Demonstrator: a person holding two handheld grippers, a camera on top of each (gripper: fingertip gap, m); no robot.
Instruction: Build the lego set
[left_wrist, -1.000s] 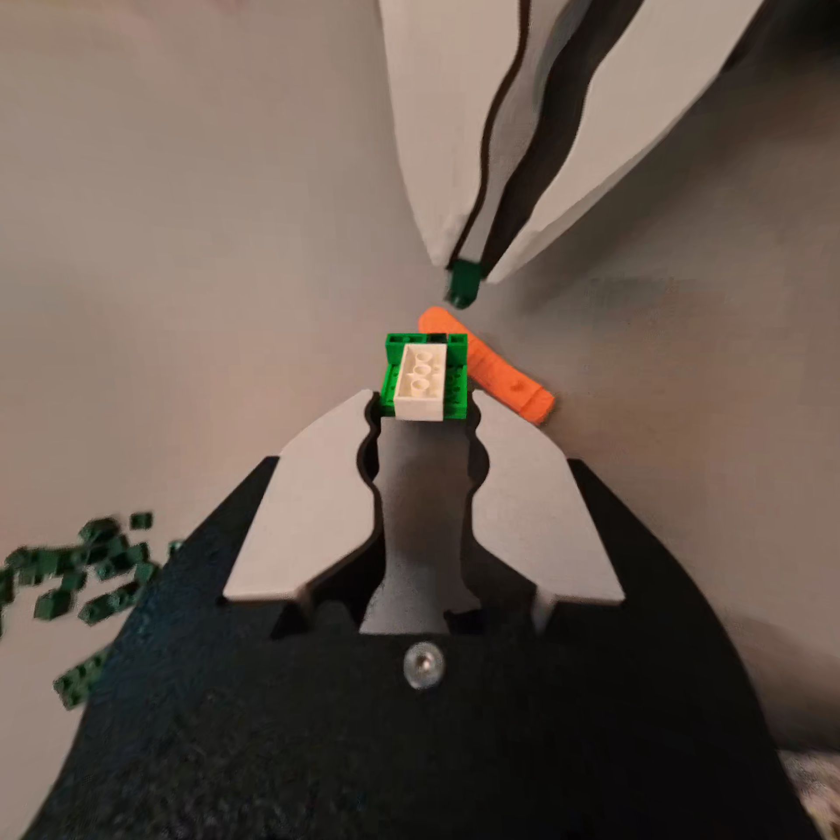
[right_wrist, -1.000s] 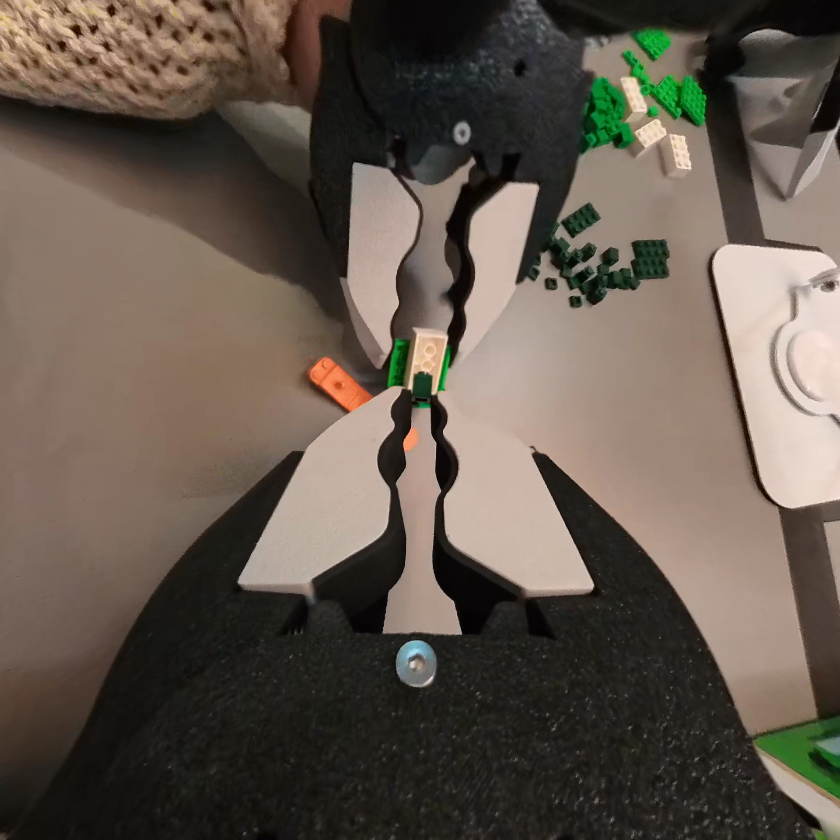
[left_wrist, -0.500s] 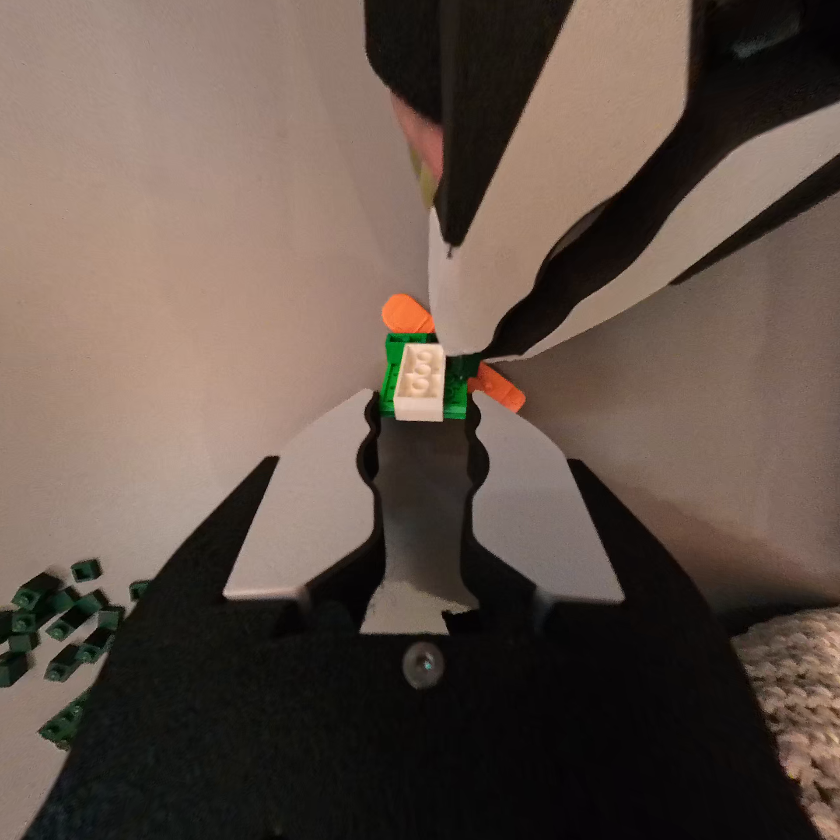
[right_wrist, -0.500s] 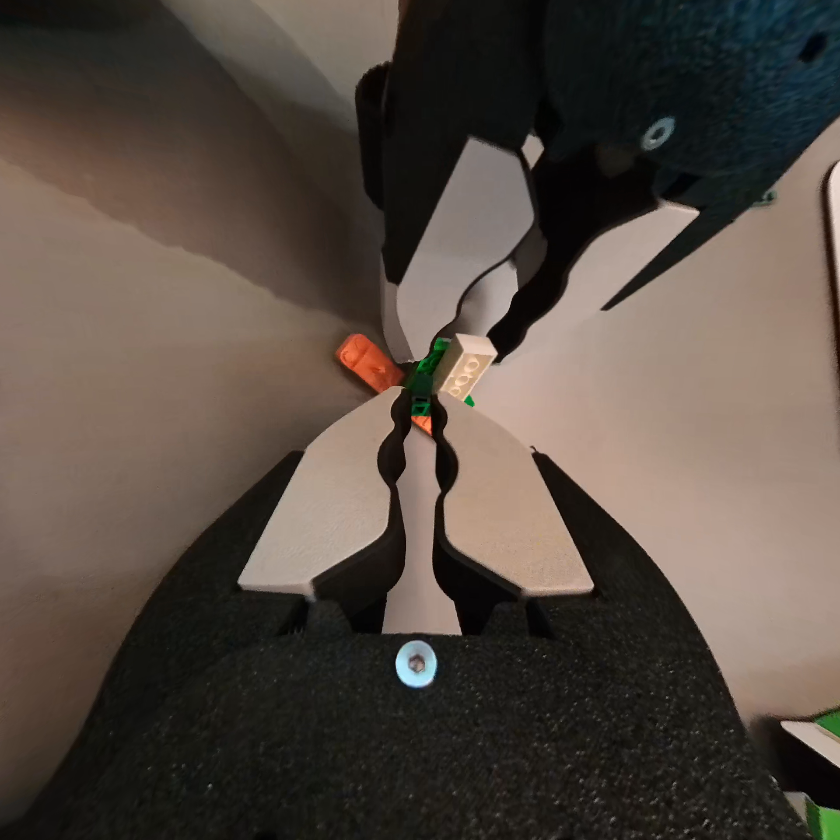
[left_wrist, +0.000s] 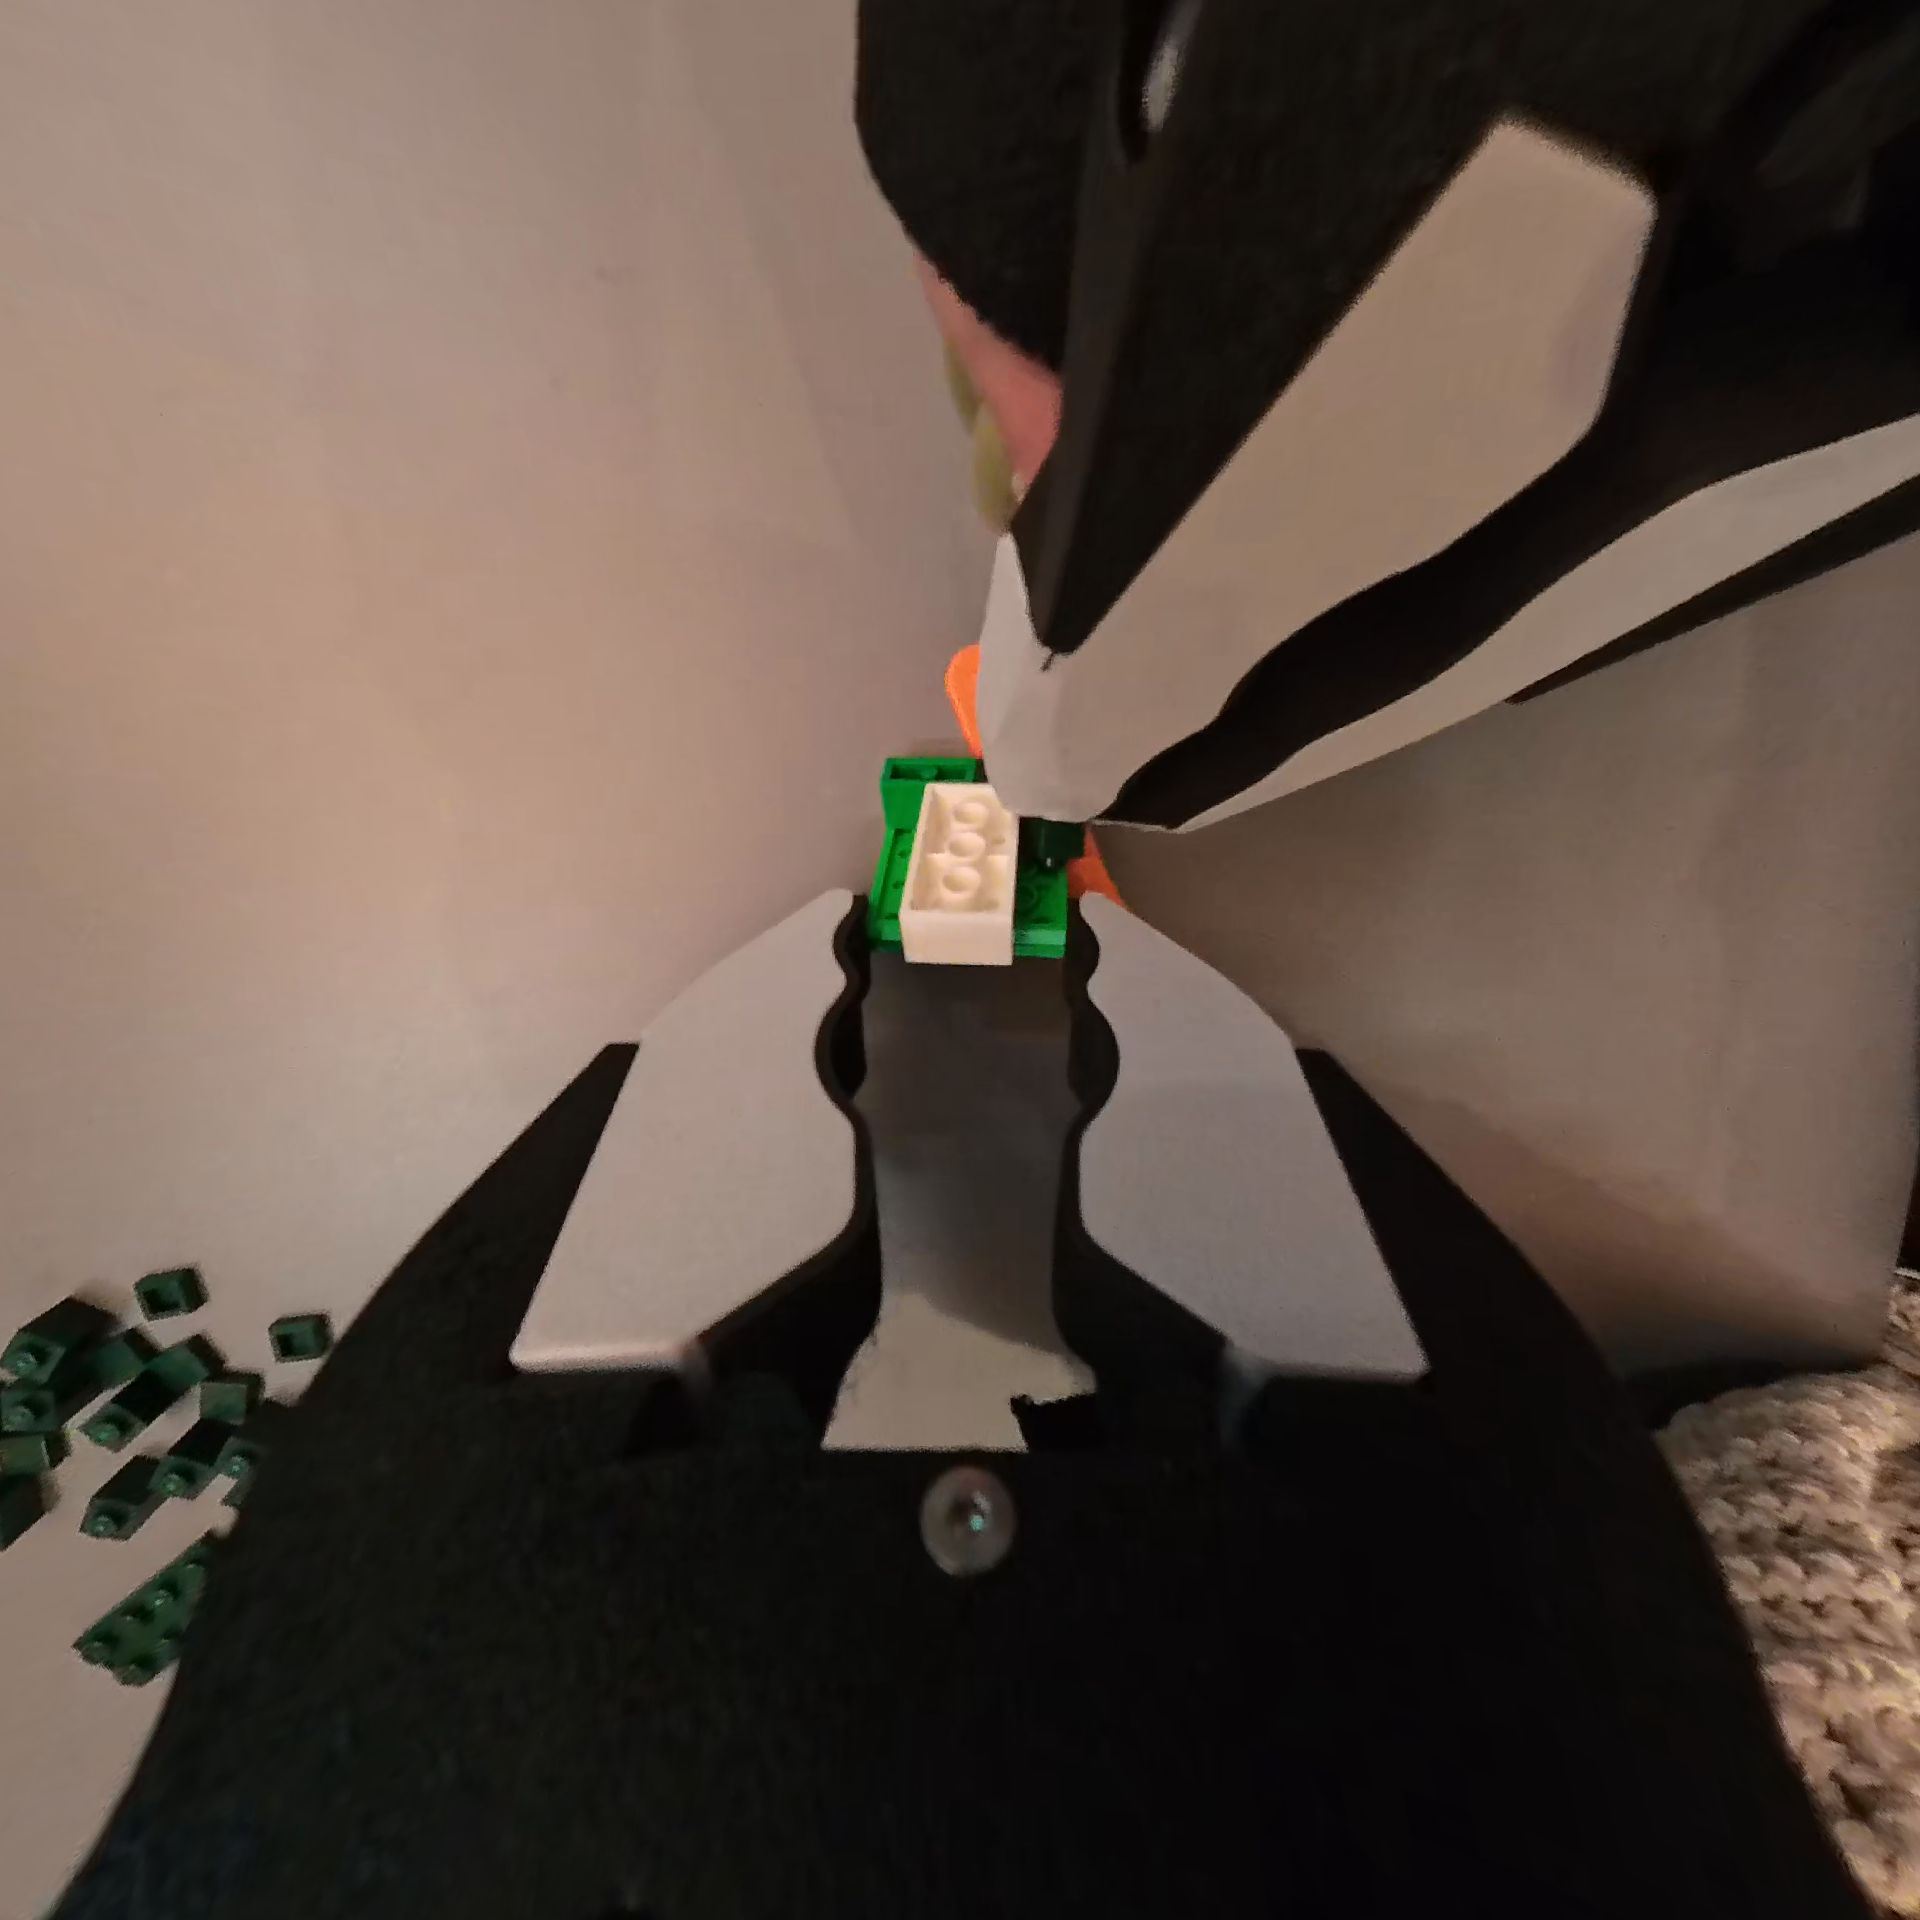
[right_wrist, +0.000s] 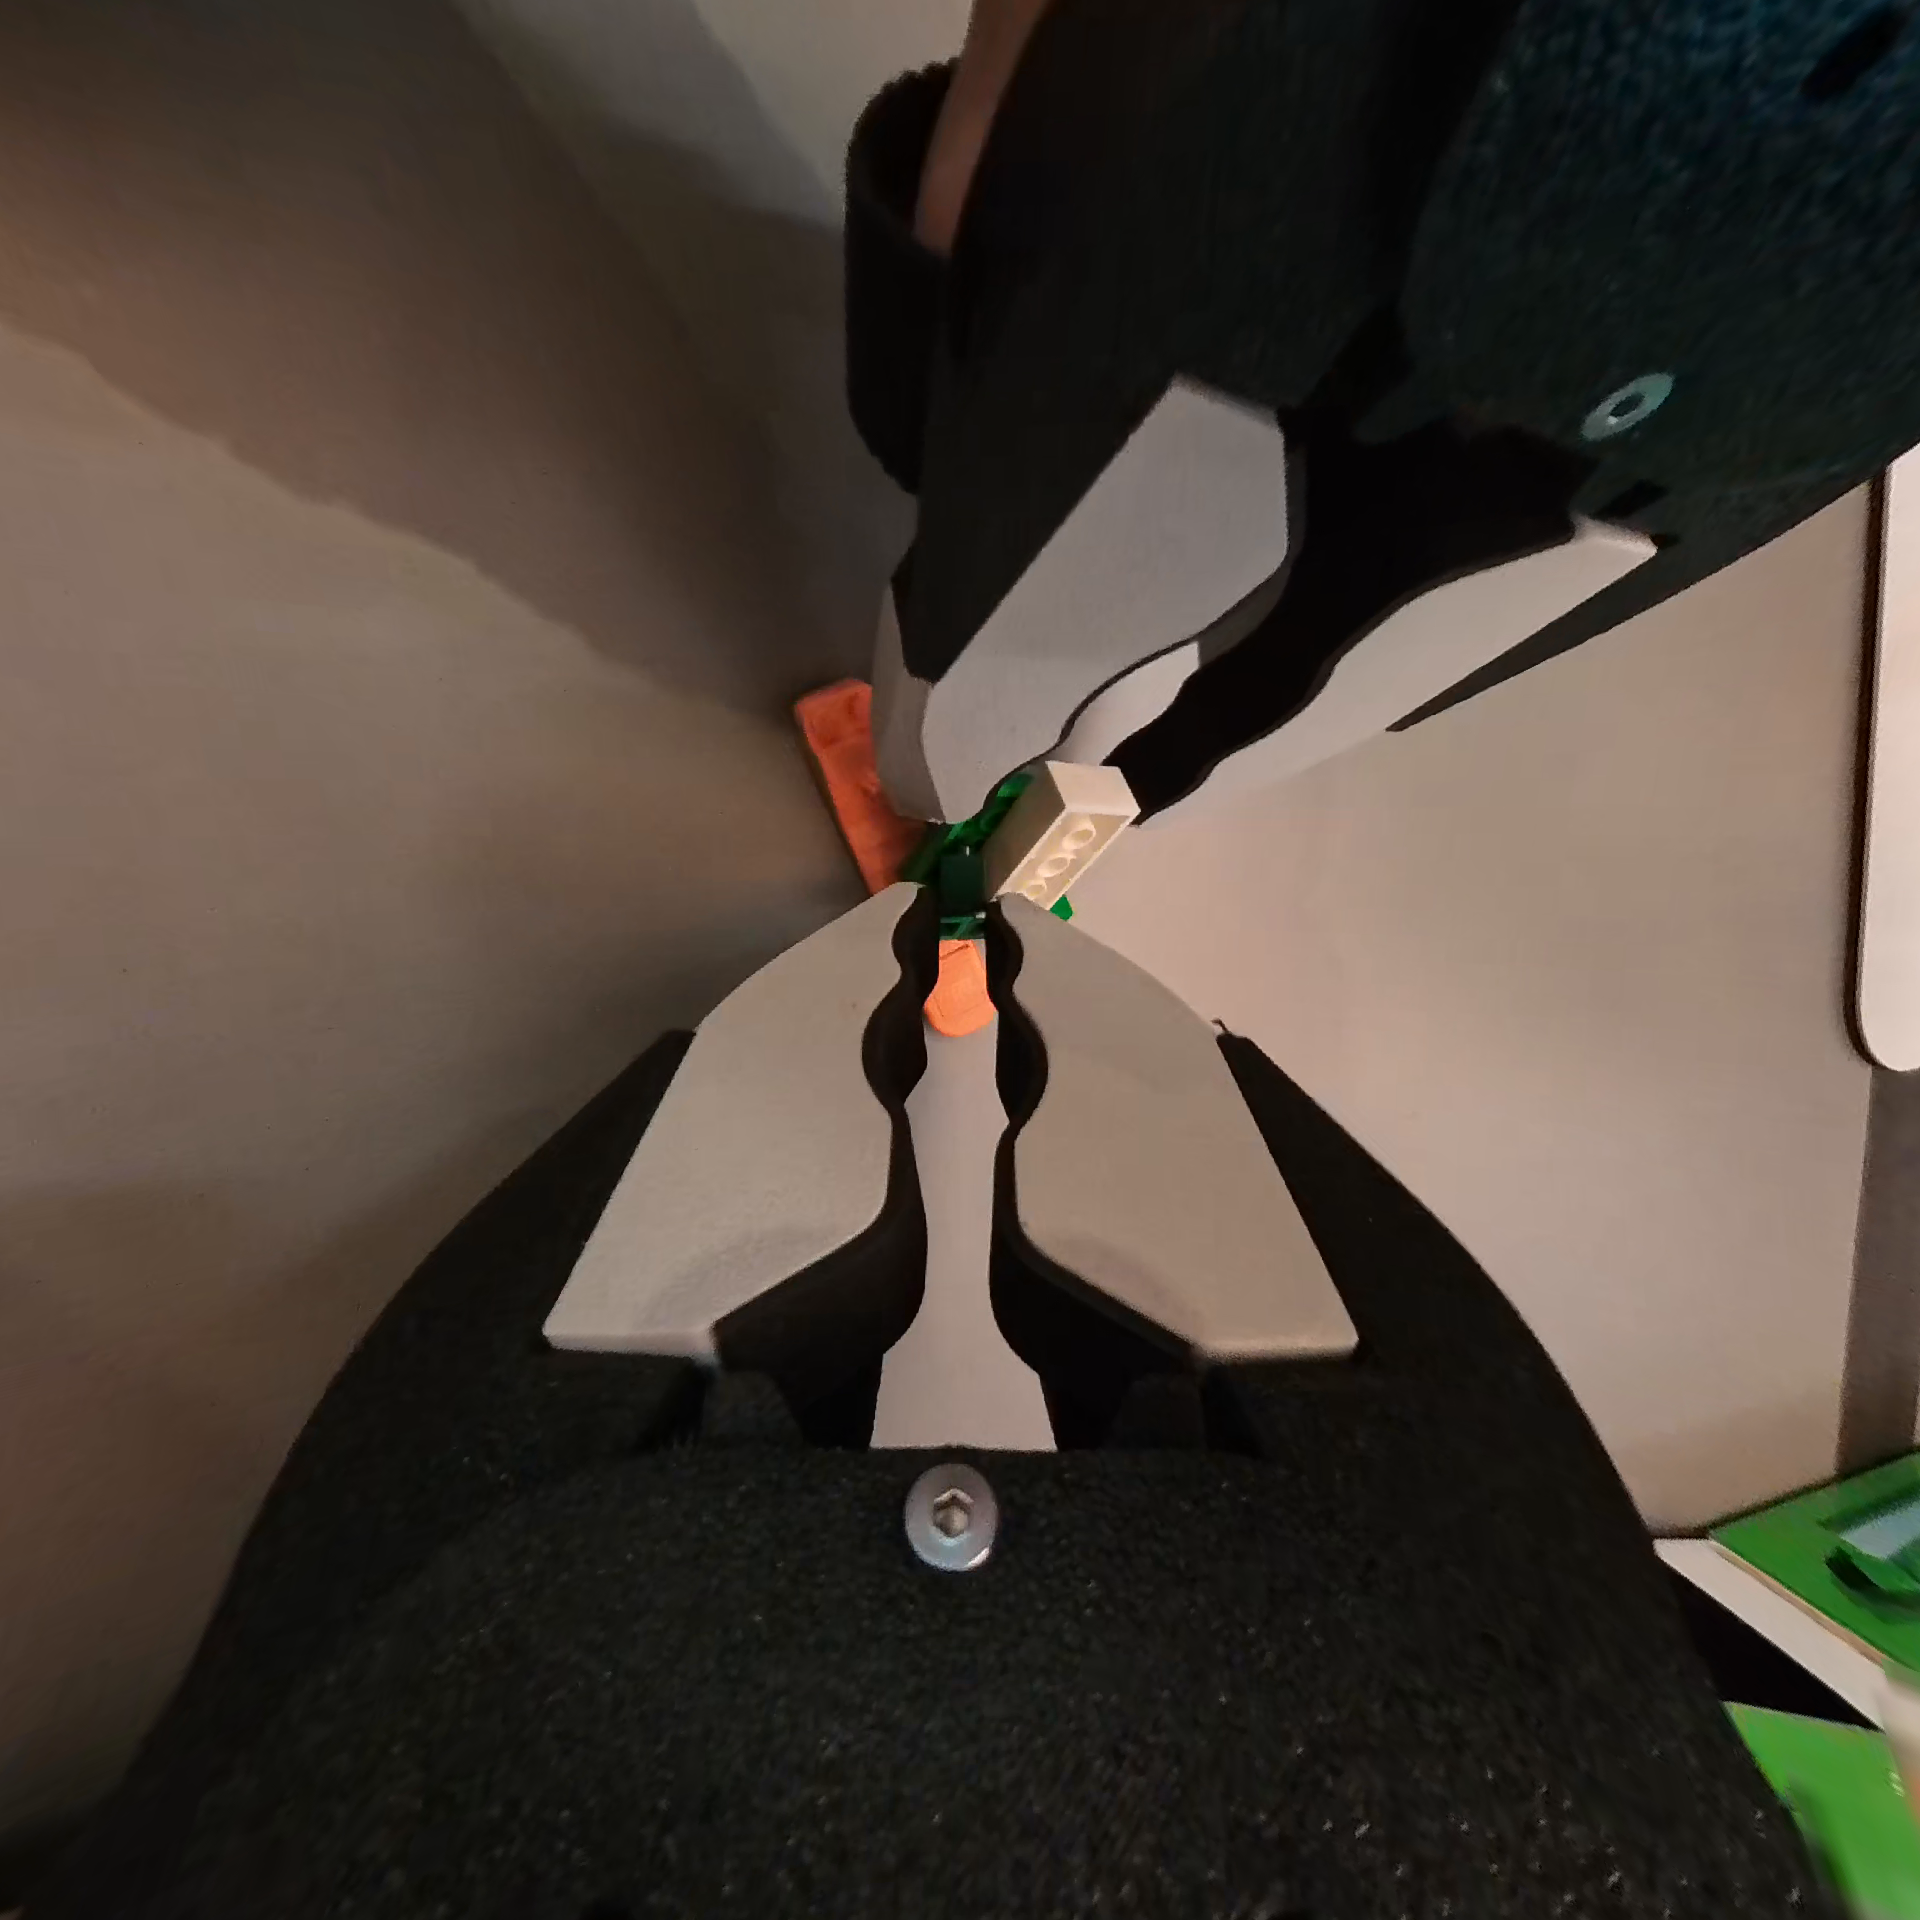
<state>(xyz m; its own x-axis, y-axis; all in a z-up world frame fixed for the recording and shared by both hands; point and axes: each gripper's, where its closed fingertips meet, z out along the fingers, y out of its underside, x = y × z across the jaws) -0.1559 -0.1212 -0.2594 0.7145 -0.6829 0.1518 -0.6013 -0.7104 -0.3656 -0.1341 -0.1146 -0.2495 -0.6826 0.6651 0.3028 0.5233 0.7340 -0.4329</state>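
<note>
Left wrist view: the left gripper fingers clasp a green plate bearing a white brick. At one o'clock, the right gripper pinches a dark green piece onto it. Orange tool behind; loose dark green bricks at eight o'clock on the counter.

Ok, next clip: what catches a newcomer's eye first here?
The small assembly, a white studded brick on a bright green plate, gripped at the left gripper tips. The right gripper presses a tiny dark green piece onto it. An orange flat brick-separator tool lies on the table behind.
</note>
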